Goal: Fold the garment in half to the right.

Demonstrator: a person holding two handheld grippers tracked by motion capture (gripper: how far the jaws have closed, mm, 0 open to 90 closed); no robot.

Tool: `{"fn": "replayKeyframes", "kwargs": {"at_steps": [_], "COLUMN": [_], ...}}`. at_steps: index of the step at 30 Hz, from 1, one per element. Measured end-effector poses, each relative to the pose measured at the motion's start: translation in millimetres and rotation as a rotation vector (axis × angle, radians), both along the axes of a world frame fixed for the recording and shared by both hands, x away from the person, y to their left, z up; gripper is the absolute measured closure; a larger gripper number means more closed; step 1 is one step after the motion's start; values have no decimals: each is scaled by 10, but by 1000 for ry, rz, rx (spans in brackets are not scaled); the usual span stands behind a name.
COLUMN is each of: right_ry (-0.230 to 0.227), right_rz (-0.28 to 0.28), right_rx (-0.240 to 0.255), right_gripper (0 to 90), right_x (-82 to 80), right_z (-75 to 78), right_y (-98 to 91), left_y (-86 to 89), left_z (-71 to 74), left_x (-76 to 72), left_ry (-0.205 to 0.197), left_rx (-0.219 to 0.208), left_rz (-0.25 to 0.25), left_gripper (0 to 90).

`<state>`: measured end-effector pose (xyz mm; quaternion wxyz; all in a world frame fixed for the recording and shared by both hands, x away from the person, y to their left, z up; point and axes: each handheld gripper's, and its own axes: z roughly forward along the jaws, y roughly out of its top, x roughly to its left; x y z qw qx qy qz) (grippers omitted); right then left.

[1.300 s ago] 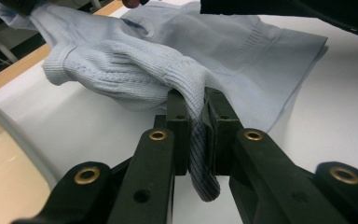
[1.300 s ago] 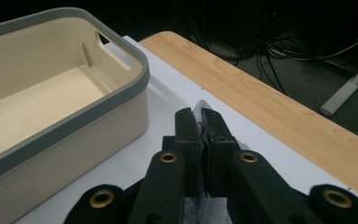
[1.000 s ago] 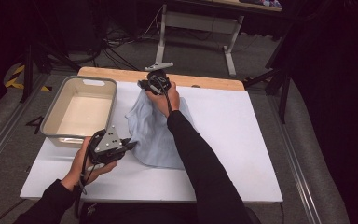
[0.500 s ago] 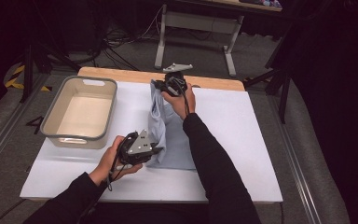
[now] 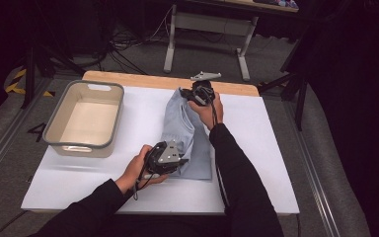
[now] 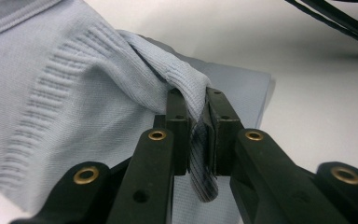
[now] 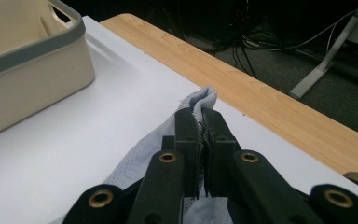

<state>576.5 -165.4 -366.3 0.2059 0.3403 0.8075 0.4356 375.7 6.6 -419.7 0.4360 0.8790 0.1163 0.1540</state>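
Note:
A pale blue knit garment [image 5: 187, 133] lies folded lengthwise on the white table cover [image 5: 276, 148]. My left gripper [image 5: 180, 160] is shut on the garment's near ribbed edge; in the left gripper view the cloth [image 6: 121, 79] is pinched between the black jaws of the left gripper [image 6: 196, 109]. My right gripper [image 5: 190, 95] is shut on the garment's far edge near the wooden table border; the right gripper view has a fold of blue cloth [image 7: 204, 99] sticking out above the closed jaws of the right gripper [image 7: 200, 114]. Both hands hold the cloth lifted slightly at its ends.
A beige plastic bin [image 5: 86, 118] with a grey rim stands on the table's left side, also the bin [image 7: 28, 51] in the right gripper view. A wooden strip [image 5: 128, 79] runs along the far edge. Table legs and cables lie on the floor beyond.
Both grippers have carried the garment's edge to the right, folding it over itself. The left gripper moved from beside the bin toward the table's middle; the right moved right along the far edge.

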Motion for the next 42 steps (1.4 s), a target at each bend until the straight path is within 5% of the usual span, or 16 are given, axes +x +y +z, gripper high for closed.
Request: {"fn": "replayKeyframes", "kwargs": {"at_steps": [15,26,27,34,42], "right_ry": [29,11,0,-42,-37], "right_rz": [-49,-109,-123,-98,-52], "right_rx": [-33,-24,-17,-17,-10], "right_gripper": [834,607,557,603,673], "right_x": [-2,-42,-61,-195,-254], "right_z": [-165,-192,-170,-83,-92], "right_y": [-298,-448,-482,-537,-516], "left_y": [-250,-295,-260,57,449], "left_z": [-155,-128,-87,126,88], "left_x": [69,29,10,-94,-174], "left_ry": [31,5,-1,-81,-97], "left_rx": [20,1,-15,-47,-33], "left_rz": [-24,-37,-52,-35,24], "left_gripper": [791,755,746,670,652]}}
